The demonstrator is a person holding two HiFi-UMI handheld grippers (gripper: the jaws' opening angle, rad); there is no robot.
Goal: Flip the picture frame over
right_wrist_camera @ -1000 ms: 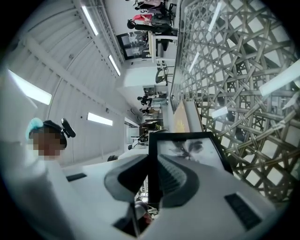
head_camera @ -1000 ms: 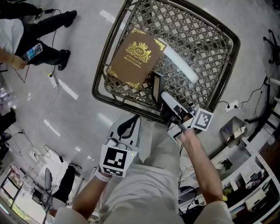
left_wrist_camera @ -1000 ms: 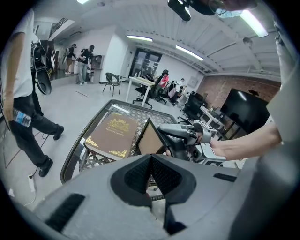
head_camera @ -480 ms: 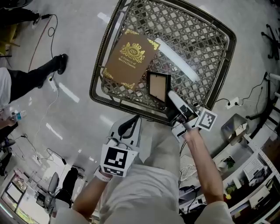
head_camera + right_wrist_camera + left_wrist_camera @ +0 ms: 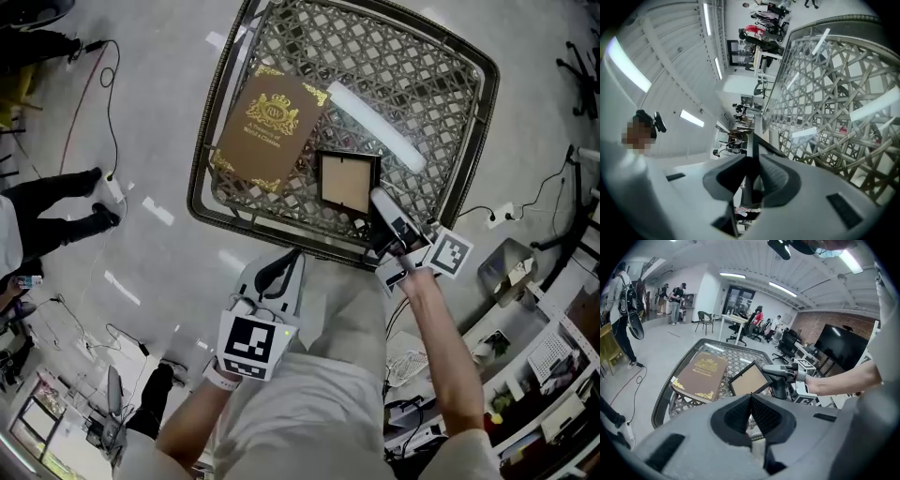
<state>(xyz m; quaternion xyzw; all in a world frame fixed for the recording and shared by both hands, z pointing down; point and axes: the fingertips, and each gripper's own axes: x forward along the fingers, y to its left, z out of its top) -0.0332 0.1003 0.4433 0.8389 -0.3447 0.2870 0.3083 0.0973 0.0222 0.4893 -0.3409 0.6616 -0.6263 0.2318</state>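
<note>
**Picture frame swung round in the right gripper, tan panel now uppermost**

The picture frame (image 5: 349, 182) is held tilted over the near part of the lattice worktop (image 5: 208, 141), just beside the brown book (image 5: 269, 127). Within the last second it has been turned from edge-on until its tan panel faces up, so the flip is judged nearly done, with only the setting-down left. The right gripper (image 5: 378, 201) is clamped on the frame's right edge. The left gripper (image 5: 751, 404) is kept off the worktop, jaws pressed together on nothing.
</note>
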